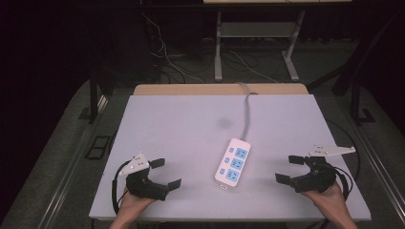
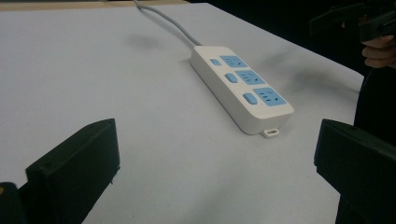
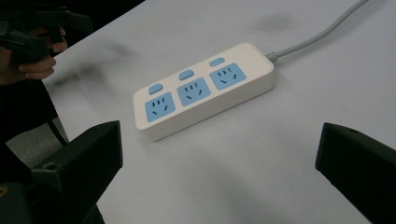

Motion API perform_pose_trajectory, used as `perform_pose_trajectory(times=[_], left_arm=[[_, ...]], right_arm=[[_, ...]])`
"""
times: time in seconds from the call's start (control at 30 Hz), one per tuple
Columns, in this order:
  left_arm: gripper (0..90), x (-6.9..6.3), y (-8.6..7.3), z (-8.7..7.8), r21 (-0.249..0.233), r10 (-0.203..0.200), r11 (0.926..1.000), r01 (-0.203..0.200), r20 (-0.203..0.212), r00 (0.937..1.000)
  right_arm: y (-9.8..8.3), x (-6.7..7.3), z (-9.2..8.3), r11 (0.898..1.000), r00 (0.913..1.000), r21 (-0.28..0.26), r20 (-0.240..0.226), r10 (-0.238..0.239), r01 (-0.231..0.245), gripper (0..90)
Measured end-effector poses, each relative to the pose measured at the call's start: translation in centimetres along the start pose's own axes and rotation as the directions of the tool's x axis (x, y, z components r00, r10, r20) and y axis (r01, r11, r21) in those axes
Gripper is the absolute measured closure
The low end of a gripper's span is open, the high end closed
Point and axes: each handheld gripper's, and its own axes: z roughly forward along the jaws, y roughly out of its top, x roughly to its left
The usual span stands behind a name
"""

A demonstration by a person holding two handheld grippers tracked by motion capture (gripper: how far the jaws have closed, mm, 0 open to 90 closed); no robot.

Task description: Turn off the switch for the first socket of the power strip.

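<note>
Lengthwise, the white three-socket power strip with blue faces runs six to twelve o'clock, its grey cable leaving past the table's far edge; left gripper and right gripper both spread, empty.

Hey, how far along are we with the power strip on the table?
Nothing looks started. The power strip lies flat on the table with all three sockets empty, its cable running off the far edge. Left gripper and right gripper both sit open, holding nothing. Everything is still ahead.

Power strip's cable past table edge

Smooth white plastic power strip lies on matt pale tabletop.
</note>
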Motion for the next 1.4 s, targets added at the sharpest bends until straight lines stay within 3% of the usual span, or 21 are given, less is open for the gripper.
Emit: perform_pose_trajectory(times=[0.73, 1.4], left_arm=[[0.0, 0.1, -0.1, 0.0, 0.002, -0.003, 1.0000, 0.003, -0.006, 1.0000], [0.0, 0.1, -0.1, 0.1, 0.008, 0.001, 1.0000, -0.001, -0.004, 1.0000]], right_arm=[[4.0, -0.1, 1.2, 0.995, 0.9982, 0.079, -0.007, -0.059, 0.059, 0.5], [7.9, 0.8, 4.2, 0.978, 0.9902, 0.158, -0.034, -0.136, 0.139, 0.5]])
